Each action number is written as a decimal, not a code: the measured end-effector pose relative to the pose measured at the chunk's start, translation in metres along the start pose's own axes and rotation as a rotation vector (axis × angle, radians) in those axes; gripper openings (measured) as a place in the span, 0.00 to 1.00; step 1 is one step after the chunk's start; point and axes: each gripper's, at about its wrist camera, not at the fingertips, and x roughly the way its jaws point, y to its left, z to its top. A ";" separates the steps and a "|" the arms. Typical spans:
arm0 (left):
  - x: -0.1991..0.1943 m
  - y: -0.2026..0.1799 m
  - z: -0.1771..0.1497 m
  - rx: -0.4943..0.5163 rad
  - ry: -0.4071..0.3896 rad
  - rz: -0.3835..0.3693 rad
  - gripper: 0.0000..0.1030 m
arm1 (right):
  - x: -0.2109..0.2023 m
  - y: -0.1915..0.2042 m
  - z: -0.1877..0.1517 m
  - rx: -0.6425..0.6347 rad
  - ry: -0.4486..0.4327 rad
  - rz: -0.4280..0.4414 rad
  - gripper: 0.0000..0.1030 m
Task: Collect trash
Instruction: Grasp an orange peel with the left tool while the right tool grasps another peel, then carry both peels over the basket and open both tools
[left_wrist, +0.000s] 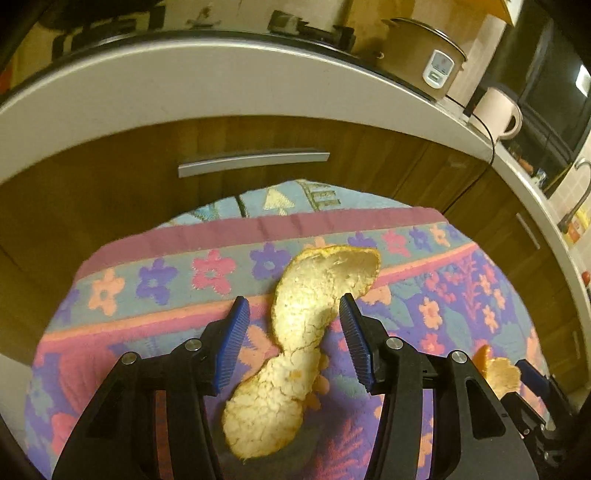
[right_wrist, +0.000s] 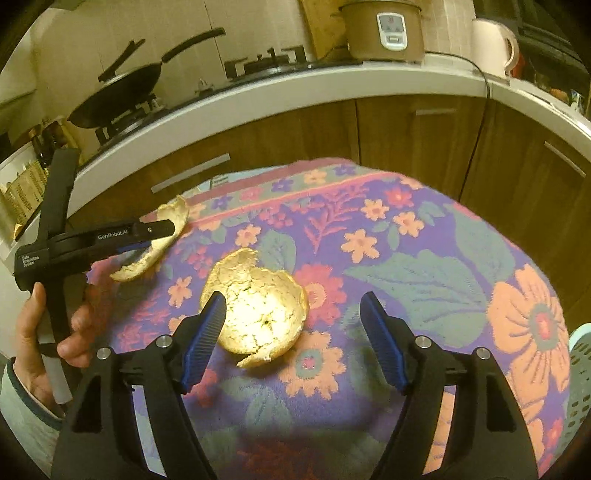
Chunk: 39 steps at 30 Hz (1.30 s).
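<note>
Over the flowered cloth both grippers point down at a slant with their blue-padded fingers apart. Between the left gripper fingers lies a long strip of orange peel, pale side up, stretching from under the tool out past the tips; the left pad stands clear of it, while the right pad sits just at the peel's edge, and whether it touches cannot be told. From the right wrist view the same tool is seen side-on, held low over that strip by a hand wrapped round its upright grip, with a pale sleeve at the wrist. Wider apart stand the fingers of the right gripper, and they hold nothing: a round cup-shaped piece of peel rests on the cloth between them, close against the left pad and well away from the right one.
</note>
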 end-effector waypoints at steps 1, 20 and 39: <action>0.001 -0.002 0.000 0.008 0.000 0.009 0.47 | 0.003 0.001 0.000 -0.002 0.014 0.004 0.69; -0.021 -0.033 -0.026 0.109 -0.046 -0.009 0.01 | -0.003 0.015 -0.012 -0.073 0.043 0.013 0.06; -0.088 -0.141 -0.074 0.233 -0.113 -0.219 0.01 | -0.135 -0.060 -0.048 0.073 -0.144 -0.076 0.06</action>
